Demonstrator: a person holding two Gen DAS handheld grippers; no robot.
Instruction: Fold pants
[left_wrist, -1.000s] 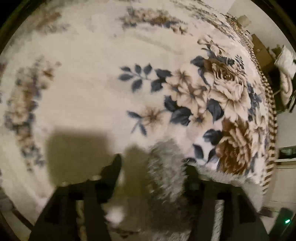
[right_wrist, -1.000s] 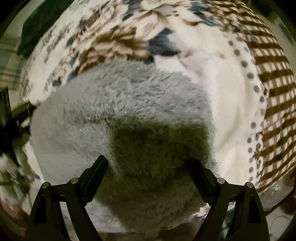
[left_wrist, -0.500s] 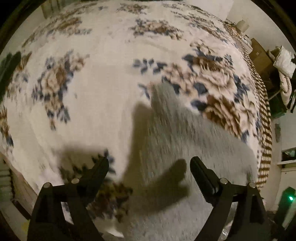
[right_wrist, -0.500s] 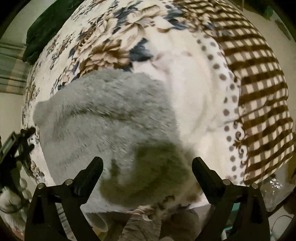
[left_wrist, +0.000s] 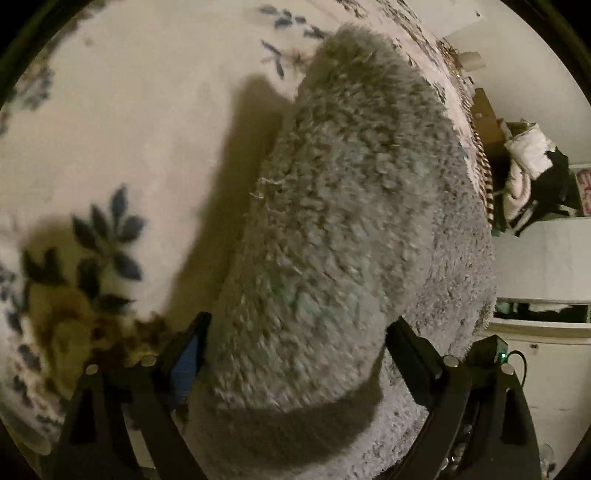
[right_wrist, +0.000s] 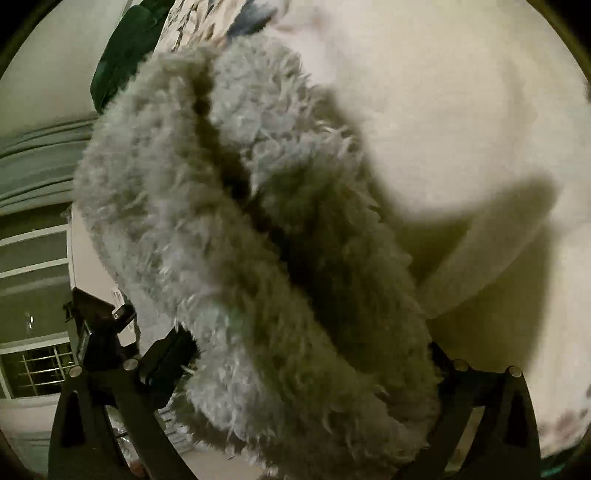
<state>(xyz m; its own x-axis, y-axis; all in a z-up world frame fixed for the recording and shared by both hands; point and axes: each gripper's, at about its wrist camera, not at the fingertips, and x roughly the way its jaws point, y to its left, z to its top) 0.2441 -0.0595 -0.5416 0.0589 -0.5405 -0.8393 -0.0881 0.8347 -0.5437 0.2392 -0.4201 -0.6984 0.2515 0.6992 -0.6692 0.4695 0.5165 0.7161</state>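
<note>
The grey fleece pants lie bunched on the floral blanket and fill the gap between the wide-apart fingers of my left gripper. In the right wrist view the same pants rise in thick folds between the fingers of my right gripper, which also stand wide apart. The fleece hides both sets of fingertips. I cannot see either gripper pinching the cloth.
The cream blanket spreads to the right. A dark green cloth lies at the far end. A heap of white and dark clothes sits on furniture beyond the bed's right edge. The left gripper's body shows at lower left.
Both grippers have moved down and in close to the pants. The fleece, which lay flatter and farther off, now bulges up between both pairs of fingers.
</note>
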